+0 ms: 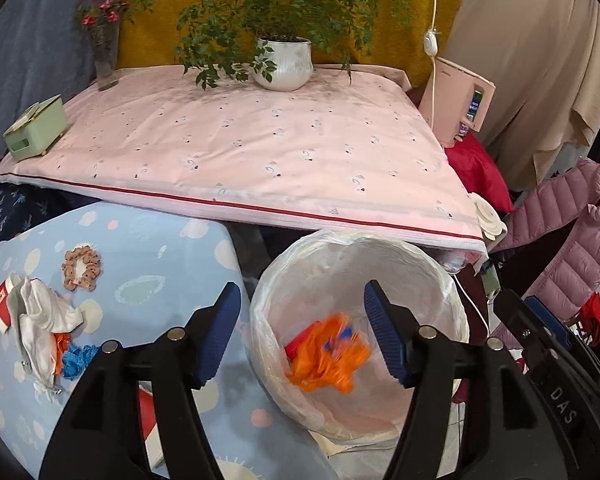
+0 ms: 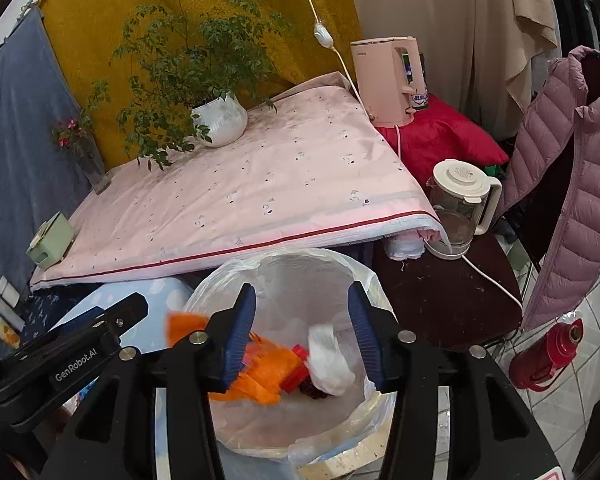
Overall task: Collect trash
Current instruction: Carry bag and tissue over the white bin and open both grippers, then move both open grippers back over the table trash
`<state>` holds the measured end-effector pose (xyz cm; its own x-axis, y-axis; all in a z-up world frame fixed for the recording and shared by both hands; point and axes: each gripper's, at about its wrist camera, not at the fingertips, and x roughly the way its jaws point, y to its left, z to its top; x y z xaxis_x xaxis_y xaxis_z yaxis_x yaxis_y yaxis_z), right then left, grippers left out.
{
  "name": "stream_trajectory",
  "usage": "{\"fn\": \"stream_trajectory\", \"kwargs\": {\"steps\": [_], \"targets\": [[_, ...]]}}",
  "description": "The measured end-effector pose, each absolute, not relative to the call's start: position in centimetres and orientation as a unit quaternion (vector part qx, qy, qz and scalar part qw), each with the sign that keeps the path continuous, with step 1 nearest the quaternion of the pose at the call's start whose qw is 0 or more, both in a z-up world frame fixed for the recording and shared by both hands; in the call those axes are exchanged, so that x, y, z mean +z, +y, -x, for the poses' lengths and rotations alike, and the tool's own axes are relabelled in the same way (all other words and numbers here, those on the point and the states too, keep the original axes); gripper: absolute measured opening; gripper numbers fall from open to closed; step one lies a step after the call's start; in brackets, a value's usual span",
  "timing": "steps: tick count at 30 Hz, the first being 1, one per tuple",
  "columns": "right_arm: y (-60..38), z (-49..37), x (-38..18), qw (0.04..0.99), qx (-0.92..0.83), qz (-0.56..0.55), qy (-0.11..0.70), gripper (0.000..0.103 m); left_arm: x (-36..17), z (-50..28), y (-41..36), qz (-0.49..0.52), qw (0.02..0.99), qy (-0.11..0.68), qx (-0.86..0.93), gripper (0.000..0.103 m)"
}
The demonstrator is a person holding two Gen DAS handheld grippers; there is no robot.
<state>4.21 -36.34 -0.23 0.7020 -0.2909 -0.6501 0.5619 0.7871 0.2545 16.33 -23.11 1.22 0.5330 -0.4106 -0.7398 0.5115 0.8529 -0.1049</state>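
A white bin lined with a clear bag (image 1: 452, 304) (image 2: 376, 288) stands below the pink table's front edge. My left gripper (image 1: 302, 332) is open over its left rim; a blurred orange wrapper (image 1: 328, 356) is below it in the bin, with a red piece beside it. My right gripper (image 2: 302, 336) is open above the bin; a blurred white crumpled tissue (image 2: 328, 360) lies between its fingers, beside orange wrappers (image 2: 268, 368). On the blue stool (image 1: 148, 248) lie a white tissue (image 1: 40, 320), orange and blue scraps (image 1: 74, 358), and a red-white carton (image 1: 2, 300).
A brown scrunchie (image 1: 81, 268) lies on the stool. The pink-covered table (image 1: 260, 152) holds a potted plant (image 1: 285, 62), flower vase (image 1: 106, 56) and green box (image 1: 36, 126). A glass kettle (image 2: 458, 208), pink appliance (image 2: 388, 80), pink jacket (image 2: 580, 184) and red flask (image 2: 548, 356) are at right.
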Motion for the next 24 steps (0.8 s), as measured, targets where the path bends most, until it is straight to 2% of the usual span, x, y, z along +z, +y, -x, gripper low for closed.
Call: {"fn": "stream_trajectory", "kwargs": {"steps": [9,13,24], "targets": [[-34.1,-4.6,-0.2,0.899,-0.216,-0.215,0.315,0.05,1.0,-16.8,-20.1,-0.046,0.877,0.414,-0.239,0.061],[-32.1,-4.8,-0.2,0.903,-0.197,-0.205,0.323,0.051,1.0,-16.4,-17.7,-0.032,0.883,0.412,-0.224,0.071],[-24.3,-5.5,-1.1,0.911,-0.123,-0.175,0.353,0.051,-0.4,-15.7,-10.0,-0.019,0.891,0.422,-0.168,0.073]]}}
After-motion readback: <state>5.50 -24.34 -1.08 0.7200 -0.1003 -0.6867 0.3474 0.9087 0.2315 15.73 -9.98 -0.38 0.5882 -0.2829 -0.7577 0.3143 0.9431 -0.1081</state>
